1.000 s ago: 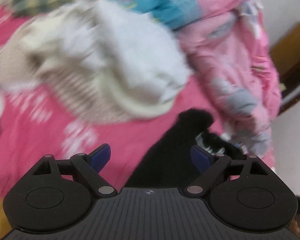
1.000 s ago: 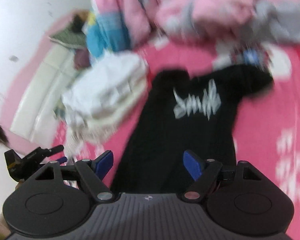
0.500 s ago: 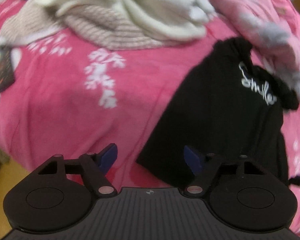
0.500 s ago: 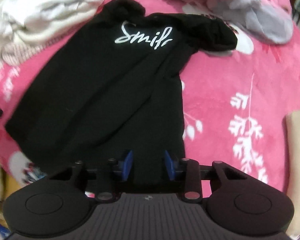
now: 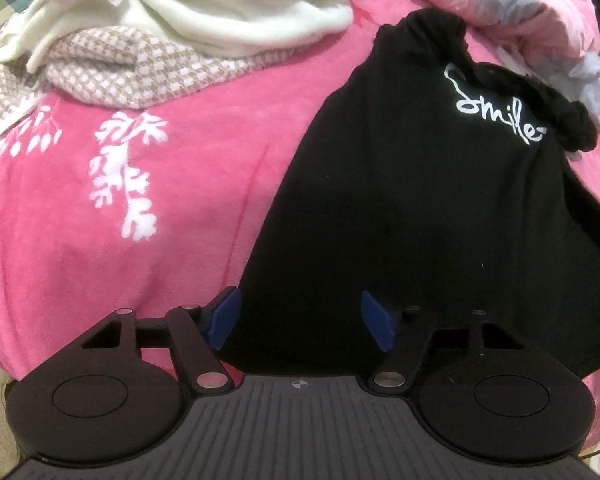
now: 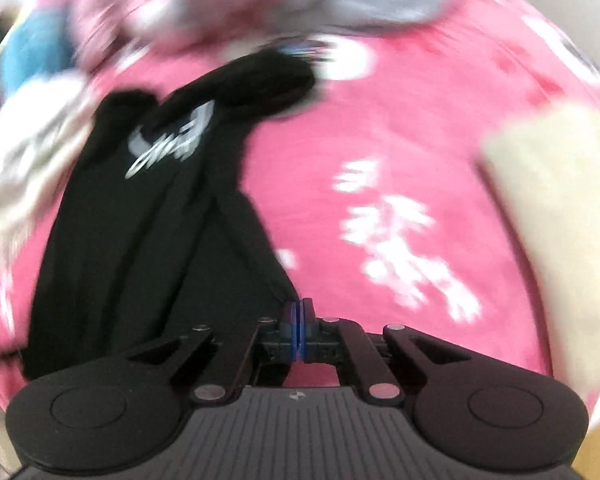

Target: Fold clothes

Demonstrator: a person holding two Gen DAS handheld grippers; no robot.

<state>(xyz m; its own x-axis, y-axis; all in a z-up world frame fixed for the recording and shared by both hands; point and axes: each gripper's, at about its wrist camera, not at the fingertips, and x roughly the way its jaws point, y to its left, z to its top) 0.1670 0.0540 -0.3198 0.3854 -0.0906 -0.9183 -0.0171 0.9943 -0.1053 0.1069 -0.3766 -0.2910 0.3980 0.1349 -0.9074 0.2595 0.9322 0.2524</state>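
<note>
Left wrist view: dropped closer; left tool point(image 5: 300, 316) closing, blue pads still apart astride hem of black T-shirt point(image 5: 400, 208) lying flat on pink bed point(image 5: 140, 240). Best pinched at corner.

Right wrist view: swung rightward; right tool point(image 6: 299, 332) together at hem edge, fabric between pads unclear. Worth checking before lifting.

Bed cover point(image 5: 188, 216): open pink stretch left of the black shirt point(image 5: 400, 208), passable up to the far clothes heap point(image 5: 204, 12), which blocks the far edge. Pink quilt point(image 5: 512, 4) crowds the far right corner, touching the shirt's collar end. Right wrist view, blurred: open pink stretch right of the shirt, bounded by a cream item point(image 6: 556, 216) at the right edge.
</note>
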